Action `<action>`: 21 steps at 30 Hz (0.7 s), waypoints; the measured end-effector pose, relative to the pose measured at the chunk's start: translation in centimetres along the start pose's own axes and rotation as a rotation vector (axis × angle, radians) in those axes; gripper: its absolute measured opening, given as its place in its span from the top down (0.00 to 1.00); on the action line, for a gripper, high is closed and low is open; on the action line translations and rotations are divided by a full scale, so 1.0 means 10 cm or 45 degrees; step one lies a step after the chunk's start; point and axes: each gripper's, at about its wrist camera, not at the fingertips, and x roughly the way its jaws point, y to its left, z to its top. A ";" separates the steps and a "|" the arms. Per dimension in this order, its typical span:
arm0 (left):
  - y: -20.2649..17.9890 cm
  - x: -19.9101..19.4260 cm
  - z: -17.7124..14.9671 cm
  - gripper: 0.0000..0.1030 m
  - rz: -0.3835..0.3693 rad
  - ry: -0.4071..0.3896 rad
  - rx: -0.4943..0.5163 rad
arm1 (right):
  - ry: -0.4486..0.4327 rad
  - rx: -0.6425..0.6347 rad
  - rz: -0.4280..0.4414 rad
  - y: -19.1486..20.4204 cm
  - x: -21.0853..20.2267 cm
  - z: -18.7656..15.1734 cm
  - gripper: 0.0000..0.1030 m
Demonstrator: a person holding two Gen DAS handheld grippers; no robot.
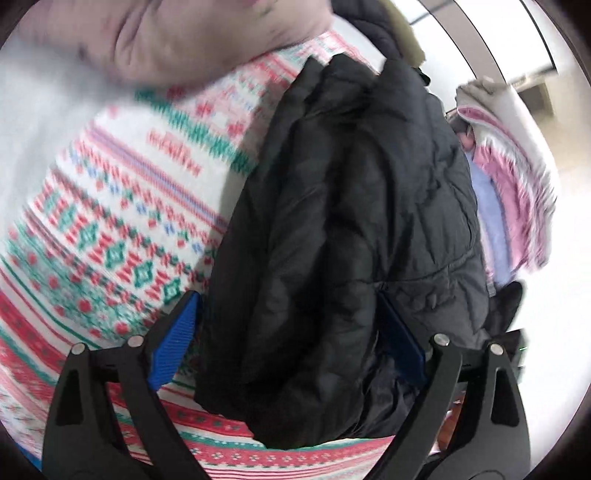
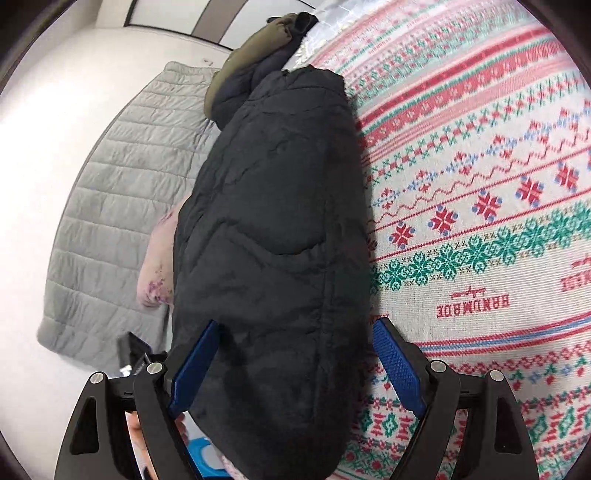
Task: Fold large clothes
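Note:
A bulky black puffer jacket (image 1: 351, 229) lies bundled on a patterned red, green and white cloth (image 1: 110, 229). My left gripper (image 1: 291, 339) has its blue pads on either side of the jacket's thick lower fold and grips it. In the right wrist view the same jacket (image 2: 280, 221) runs away from me, with an olive hood (image 2: 258, 48) at its far end. My right gripper (image 2: 295, 365) also has its pads pressed against both sides of the jacket's near end, over the patterned cloth (image 2: 480, 221).
A pink-beige garment (image 1: 184, 33) lies at the top left. A pile of pink, white and lilac clothes (image 1: 517, 192) lies to the right. A grey quilted cover (image 2: 118, 206) and a pinkish item (image 2: 159, 266) lie left of the jacket.

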 end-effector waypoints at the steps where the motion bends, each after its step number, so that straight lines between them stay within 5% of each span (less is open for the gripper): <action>1: 0.01 0.00 0.00 0.09 -0.012 0.007 -0.008 | 0.002 0.014 0.010 -0.02 0.02 0.01 0.17; 11: -0.12 0.13 -0.04 0.09 -0.068 0.007 0.005 | -0.021 0.011 0.059 0.01 0.28 0.05 0.13; 16: -0.24 0.09 -0.08 0.44 -0.065 -0.049 0.033 | -0.041 -0.118 0.005 0.16 0.32 0.01 0.22; 21: -0.38 0.04 -0.09 0.69 -0.029 -0.111 0.094 | -0.087 -0.211 -0.040 0.31 0.25 -0.01 0.54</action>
